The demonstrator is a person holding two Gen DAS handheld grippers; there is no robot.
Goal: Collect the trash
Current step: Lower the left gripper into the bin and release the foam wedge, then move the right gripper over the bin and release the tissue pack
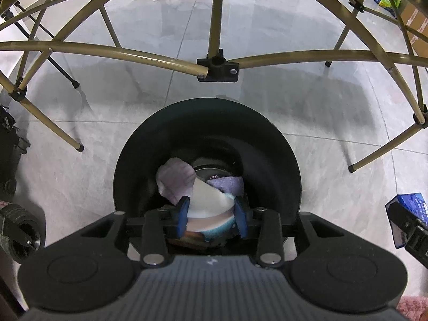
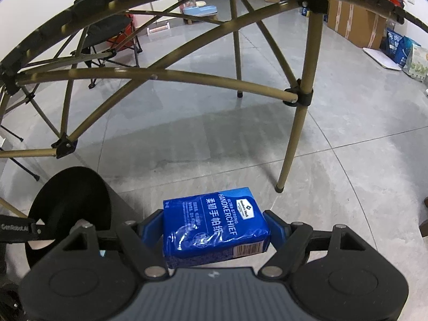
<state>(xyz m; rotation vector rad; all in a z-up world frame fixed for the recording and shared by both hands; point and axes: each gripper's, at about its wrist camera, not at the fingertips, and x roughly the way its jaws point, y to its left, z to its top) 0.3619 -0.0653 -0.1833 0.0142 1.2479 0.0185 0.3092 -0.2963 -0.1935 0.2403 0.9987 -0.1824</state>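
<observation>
Gripped in the left tool (image 1: 211,212), a white-and-teal wrapper (image 1: 208,204) hangs over the black bin (image 1: 278,165), w/ purple scraps (image 1: 175,179) already inside; right tool (image 2: 216,230) clamps a blue tissue pack (image 2: 214,227) nearby, not yet binned.

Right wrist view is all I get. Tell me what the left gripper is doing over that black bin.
Observer: The left gripper is shut on a white and light-blue wrapper, directly above the open mouth of the black bin.
Operator: Report what is already in the bin.
Observer: A crumpled pale tissue and a purple scrap lie at the bottom.
Operator: Say where my blue handkerchief pack shows from that side.
Observer: The blue handkerchief pack sits at the right edge of the left wrist view, in the right gripper, off to the side of the bin and not over it.
</observation>
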